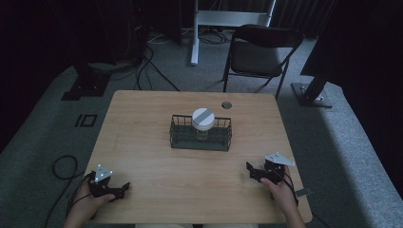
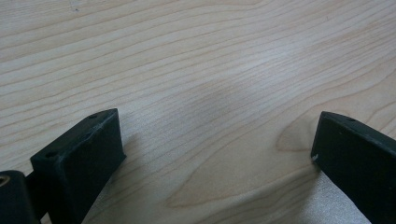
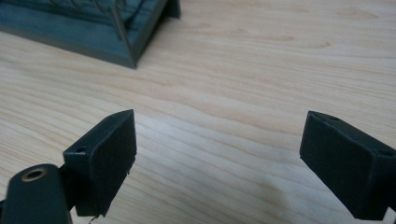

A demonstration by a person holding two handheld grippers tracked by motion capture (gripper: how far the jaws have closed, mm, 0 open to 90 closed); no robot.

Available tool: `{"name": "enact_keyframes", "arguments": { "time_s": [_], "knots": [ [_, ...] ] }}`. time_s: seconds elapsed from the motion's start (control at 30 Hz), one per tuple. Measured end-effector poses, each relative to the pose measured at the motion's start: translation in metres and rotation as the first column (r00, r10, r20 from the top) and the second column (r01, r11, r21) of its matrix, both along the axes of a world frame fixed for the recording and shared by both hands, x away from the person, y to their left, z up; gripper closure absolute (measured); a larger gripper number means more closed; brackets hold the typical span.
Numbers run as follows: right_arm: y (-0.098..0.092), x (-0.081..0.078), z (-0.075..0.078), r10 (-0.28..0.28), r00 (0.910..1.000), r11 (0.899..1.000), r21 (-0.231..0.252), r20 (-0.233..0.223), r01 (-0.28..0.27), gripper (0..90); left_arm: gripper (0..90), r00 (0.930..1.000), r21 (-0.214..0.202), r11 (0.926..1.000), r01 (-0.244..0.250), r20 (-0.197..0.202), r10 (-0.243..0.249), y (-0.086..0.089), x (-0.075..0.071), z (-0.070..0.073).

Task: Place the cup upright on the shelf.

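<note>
**Inspector A:** Where did the two tools stand at the time of record?

**Inspector B:** The left gripper rested at the near left corner of the wooden table, jaws spread wide with bare wood between them. The right gripper sat at the near right, jaws likewise parted and holding nothing.

**Inspector A:** And the item nearest them?

**Inspector B:** A glass jar with a white lid stood upright inside a black wire rack at the table's centre, well apart from both tools. In the right gripper view, a corner of the rack lay ahead and to the left of the jaws, not touching them
</note>
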State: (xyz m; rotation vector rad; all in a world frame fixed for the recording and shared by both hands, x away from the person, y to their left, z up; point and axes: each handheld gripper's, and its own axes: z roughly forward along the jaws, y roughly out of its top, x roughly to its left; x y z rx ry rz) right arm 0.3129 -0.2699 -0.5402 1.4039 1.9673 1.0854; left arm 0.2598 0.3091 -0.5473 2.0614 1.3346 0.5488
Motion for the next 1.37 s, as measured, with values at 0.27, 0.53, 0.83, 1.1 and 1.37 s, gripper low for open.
{"name": "enact_keyframes", "arguments": {
  "time_s": [0.27,0.53,0.83,1.1,1.37],
  "knots": [
    [-0.006,0.002,-0.008,-0.004,0.9985,1.0,-0.026,-0.055,0.002,10.8,2.5,1.0,0.0,1.0,0.0,0.0,0.0,0.0,0.0,0.0],
    [-0.008,0.003,-0.009,-0.013,0.9955,0.999,-0.045,-0.094,0.009,10.8,2.5,1.0,-0.001,1.0,0.0,0.001,0.0,0.0,0.0,0.0],
    [-0.005,0.006,-0.011,-0.017,0.9913,0.995,-0.101,-0.131,0.003,10.8,2.5,1.0,0.0,1.0,0.0,0.0,0.0,0.0,0.0,0.0],
    [-0.005,0.006,-0.011,-0.017,0.9914,0.995,-0.101,-0.13,0.004,10.8,2.5,1.0,0.0,1.0,0.0,0.001,0.0,0.0,0.0,0.0],
    [-0.005,0.006,-0.011,-0.016,0.9913,0.995,-0.101,-0.13,0.003,10.8,2.5,1.0,0.0,1.0,0.0,0.0,0.0,0.0,0.0,0.0]
  ]
}}
